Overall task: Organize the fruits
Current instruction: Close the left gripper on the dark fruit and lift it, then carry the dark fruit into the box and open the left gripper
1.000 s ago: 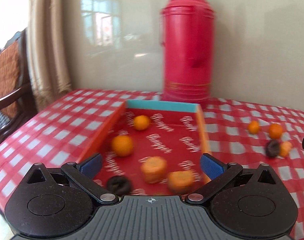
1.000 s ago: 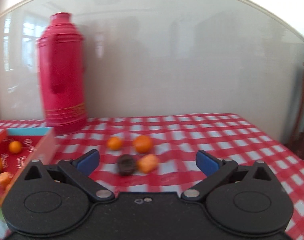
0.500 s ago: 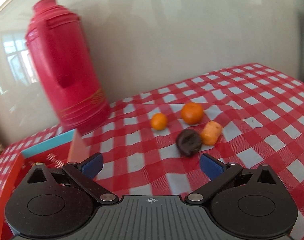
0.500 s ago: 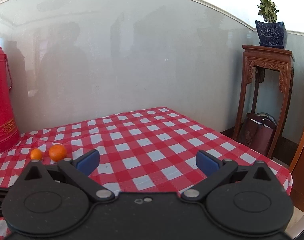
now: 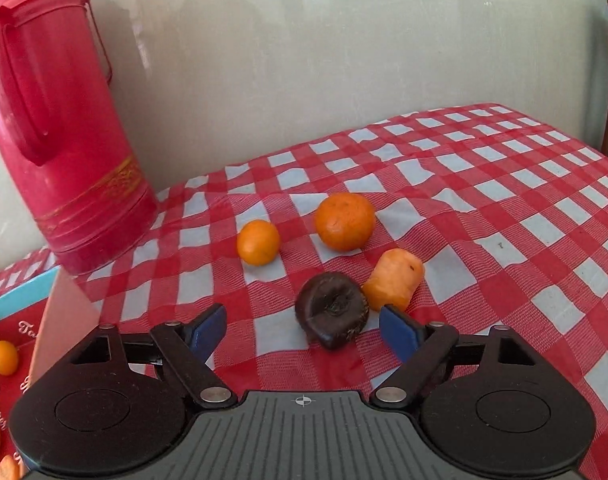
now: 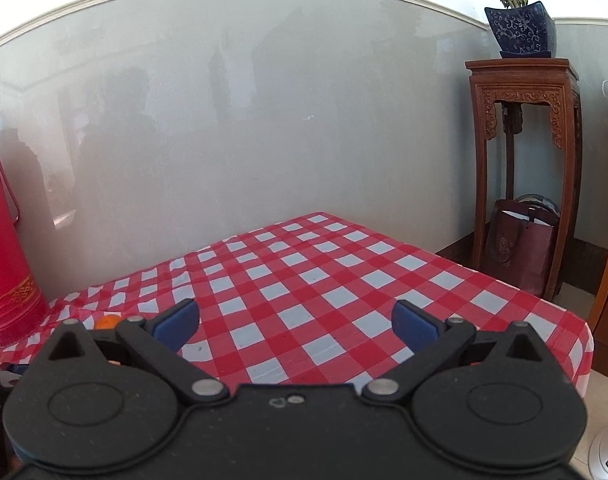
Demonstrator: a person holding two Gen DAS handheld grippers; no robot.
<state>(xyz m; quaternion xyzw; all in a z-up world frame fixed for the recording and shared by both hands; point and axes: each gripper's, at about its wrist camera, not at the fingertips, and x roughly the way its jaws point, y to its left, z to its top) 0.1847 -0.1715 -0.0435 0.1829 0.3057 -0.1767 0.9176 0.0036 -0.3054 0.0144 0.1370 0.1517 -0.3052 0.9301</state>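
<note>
In the left wrist view, several fruits lie on the red checked tablecloth: a dark brown fruit point(image 5: 332, 309), an orange carrot-like piece point(image 5: 393, 279), a large tangerine point(image 5: 344, 221) and a small tangerine point(image 5: 258, 242). My left gripper point(image 5: 302, 332) is open and empty, with the dark fruit just ahead between its blue fingertips. The red tray point(image 5: 44, 320) holds a small orange fruit point(image 5: 3, 357) at the far left. My right gripper point(image 6: 295, 323) is open and empty over bare cloth; a bit of orange fruit point(image 6: 106, 321) shows behind its left finger.
A tall red thermos point(image 5: 52, 120) stands at the back left by the wall, also in the right wrist view point(image 6: 4, 248). The table's right edge point(image 6: 575, 320) drops to the floor. A wooden plant stand point(image 6: 523, 160) with a bag stands beyond it.
My left gripper swung right from over the tray to the loose fruits and moved close to the dark fruit. My right gripper turned right, away from the fruits, towards the table's far corner.
</note>
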